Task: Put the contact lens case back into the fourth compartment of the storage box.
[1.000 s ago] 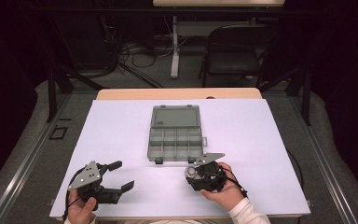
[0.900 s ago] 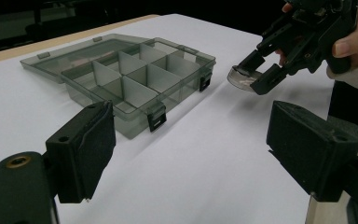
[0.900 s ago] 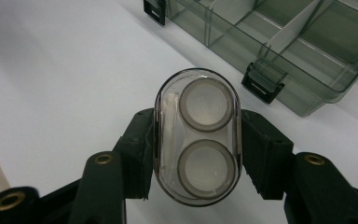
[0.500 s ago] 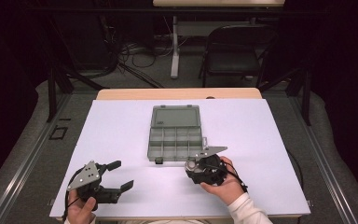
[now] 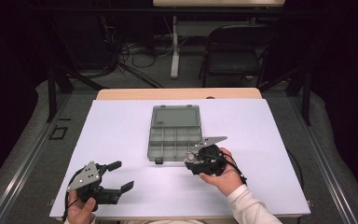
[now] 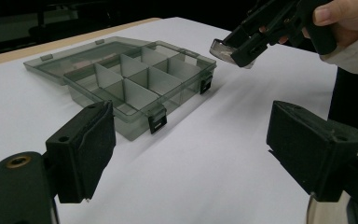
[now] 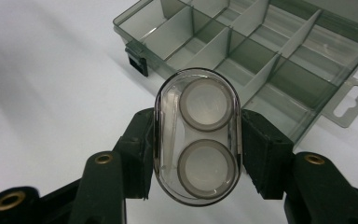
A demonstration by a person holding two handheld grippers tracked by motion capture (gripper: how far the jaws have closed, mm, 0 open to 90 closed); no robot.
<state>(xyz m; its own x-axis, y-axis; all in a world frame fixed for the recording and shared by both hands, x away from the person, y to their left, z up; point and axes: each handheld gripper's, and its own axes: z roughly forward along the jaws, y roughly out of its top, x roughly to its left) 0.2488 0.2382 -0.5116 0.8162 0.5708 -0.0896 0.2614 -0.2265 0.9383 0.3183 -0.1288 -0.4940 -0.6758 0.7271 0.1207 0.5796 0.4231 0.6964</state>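
At the near left of the white table (image 5: 121, 130), the left gripper (image 5: 119, 176) is held wide open and empty. At centre, an open compartment box (image 5: 174, 133) is seen. Near right, a clear oval case (image 7: 197, 135) is clamped in the right gripper (image 7: 196, 154), just beside the box.

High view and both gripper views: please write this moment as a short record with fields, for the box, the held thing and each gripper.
box: grey transparent plastic compartment box, lid open and flat on the white table, compartments look empty
held thing: clear oval plastic case with two round inserts
right gripper: right gripper, jaws shut on the case, at the box's near right corner
left gripper: left gripper, jaws open, holding nothing, near the table's front left
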